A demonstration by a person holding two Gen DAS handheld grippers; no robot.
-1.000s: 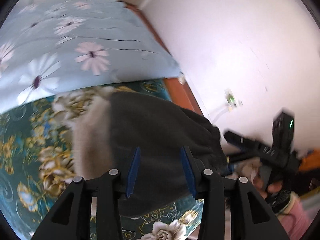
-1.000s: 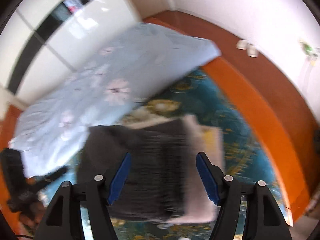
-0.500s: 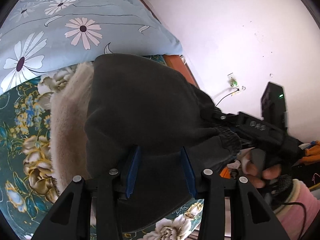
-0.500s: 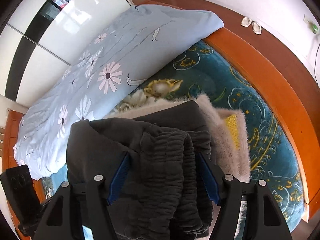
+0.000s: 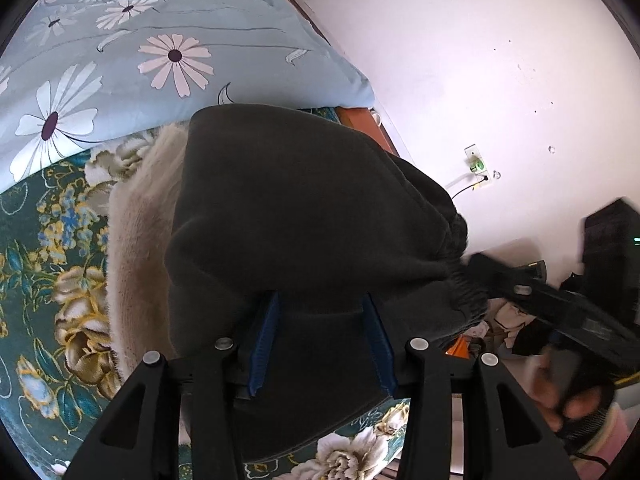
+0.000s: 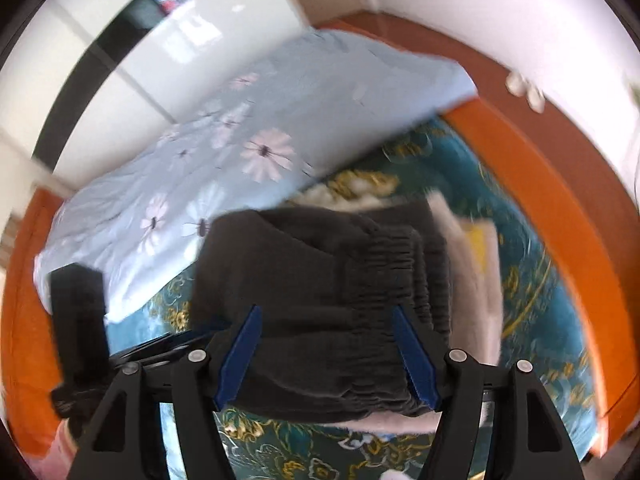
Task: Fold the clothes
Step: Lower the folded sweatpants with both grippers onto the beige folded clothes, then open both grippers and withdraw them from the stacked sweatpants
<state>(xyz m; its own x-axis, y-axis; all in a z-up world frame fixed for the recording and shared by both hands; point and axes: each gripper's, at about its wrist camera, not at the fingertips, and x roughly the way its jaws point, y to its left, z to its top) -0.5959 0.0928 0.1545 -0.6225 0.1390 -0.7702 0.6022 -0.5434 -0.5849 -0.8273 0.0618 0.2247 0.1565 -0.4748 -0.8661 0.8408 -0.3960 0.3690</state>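
Note:
A folded dark grey garment (image 5: 304,216) with an elastic waistband lies on a cream fluffy garment (image 5: 136,240) on the bed. It also shows in the right wrist view (image 6: 320,272), with the cream garment (image 6: 476,280) beside it. My left gripper (image 5: 320,312) is open, its blue fingertips hidden under a fold of the dark garment. My right gripper (image 6: 328,344) is open and empty just above the near edge of the dark garment; the view is blurred. The right gripper also shows in the left wrist view (image 5: 532,296), at the waistband.
The bed has a teal floral sheet (image 5: 44,264) and a light blue daisy quilt (image 5: 132,52) at the far side. An orange wooden bed frame (image 6: 532,184) runs along the white wall (image 5: 480,60). Clutter lies on the floor (image 5: 508,320) beside the bed.
The right gripper has drawn back from the dark garment and now sits at its near edge. The left gripper has hardly moved. The garment lies a little flatter.

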